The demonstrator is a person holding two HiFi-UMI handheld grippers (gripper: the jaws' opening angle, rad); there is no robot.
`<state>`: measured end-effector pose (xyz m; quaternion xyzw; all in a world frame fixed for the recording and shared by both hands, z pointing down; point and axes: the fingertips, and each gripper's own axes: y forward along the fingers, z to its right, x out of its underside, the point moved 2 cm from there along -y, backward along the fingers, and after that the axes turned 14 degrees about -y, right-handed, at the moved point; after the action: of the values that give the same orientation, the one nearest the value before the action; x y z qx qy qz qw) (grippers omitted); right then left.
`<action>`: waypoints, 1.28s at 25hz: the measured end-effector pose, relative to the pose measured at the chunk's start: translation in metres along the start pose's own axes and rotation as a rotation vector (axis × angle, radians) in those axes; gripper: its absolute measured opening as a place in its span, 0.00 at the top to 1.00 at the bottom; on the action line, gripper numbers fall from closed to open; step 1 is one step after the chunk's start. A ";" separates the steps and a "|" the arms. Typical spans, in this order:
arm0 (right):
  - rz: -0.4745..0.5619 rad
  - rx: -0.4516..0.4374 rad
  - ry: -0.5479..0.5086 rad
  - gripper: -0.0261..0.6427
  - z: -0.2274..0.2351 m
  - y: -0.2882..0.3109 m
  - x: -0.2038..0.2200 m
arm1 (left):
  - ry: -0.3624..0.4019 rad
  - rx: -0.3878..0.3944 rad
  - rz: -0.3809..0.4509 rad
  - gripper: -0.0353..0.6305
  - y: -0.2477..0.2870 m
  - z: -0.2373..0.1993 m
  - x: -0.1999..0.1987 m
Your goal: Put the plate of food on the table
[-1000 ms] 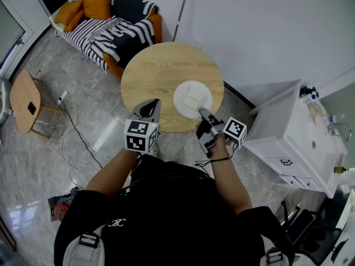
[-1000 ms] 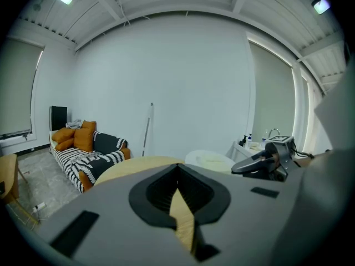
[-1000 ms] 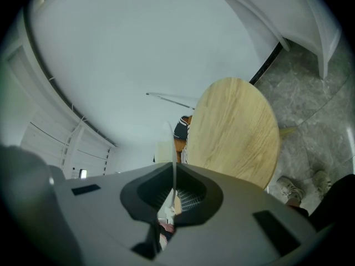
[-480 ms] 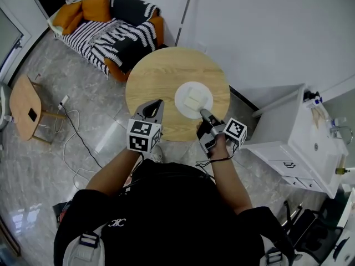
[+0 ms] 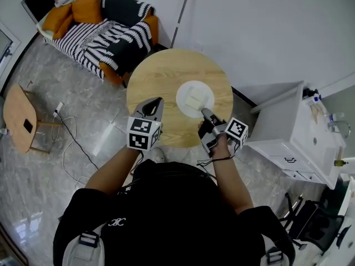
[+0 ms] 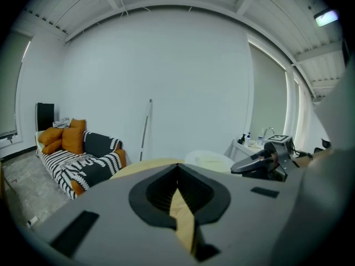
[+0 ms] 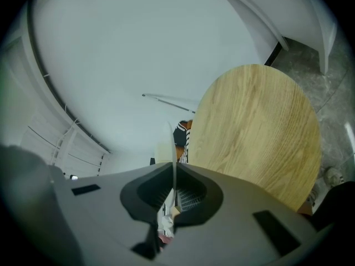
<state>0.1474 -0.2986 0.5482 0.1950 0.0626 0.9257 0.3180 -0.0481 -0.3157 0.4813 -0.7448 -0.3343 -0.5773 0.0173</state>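
A white plate [image 5: 195, 98] with a pale square of food [image 5: 193, 100] hangs over the right half of the round wooden table [image 5: 161, 76]. My right gripper [image 5: 205, 113] is shut on the plate's near rim. In the right gripper view the rim [image 7: 172, 143] shows as a thin white edge between the jaws of the right gripper [image 7: 173, 168], with the table [image 7: 255, 132] beyond. My left gripper [image 5: 155, 100] is over the table's near-left part, its tips together and nothing in them. The left gripper view shows the plate [image 6: 209, 159] and the right gripper [image 6: 239, 169] to its right.
A striped sofa [image 5: 105, 29] with orange cushions stands behind the table at the left. A white cabinet with a sink [image 5: 299, 132] is at the right. A small wooden side table [image 5: 19, 123] and a cable [image 5: 66, 143] are on the floor at the left.
Both grippers have moved a little further over the table, carrying the plate inward from the table's right edge. The right gripper's hold on the rim is unchanged.
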 end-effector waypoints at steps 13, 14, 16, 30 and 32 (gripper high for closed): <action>0.091 0.046 -0.001 0.94 0.002 0.015 0.012 | -0.038 0.072 -0.055 0.94 0.020 -0.047 -0.004; 0.093 0.048 -0.003 0.94 0.003 0.014 0.012 | -0.037 0.076 -0.059 0.94 0.021 -0.046 -0.003; 0.095 0.051 -0.003 0.94 0.004 0.011 0.011 | -0.029 0.083 -0.064 0.94 0.022 -0.042 -0.002; 0.043 -0.028 -0.054 0.94 0.055 0.024 0.009 | -0.046 0.045 -0.088 0.94 0.024 -0.040 0.011; 0.026 -0.039 -0.039 0.94 0.064 0.026 0.013 | -0.044 0.036 -0.087 0.94 0.024 -0.039 0.013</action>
<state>0.1490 -0.3117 0.6176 0.2073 0.0359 0.9269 0.3109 -0.0675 -0.3441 0.5148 -0.7416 -0.3772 -0.5548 -0.0018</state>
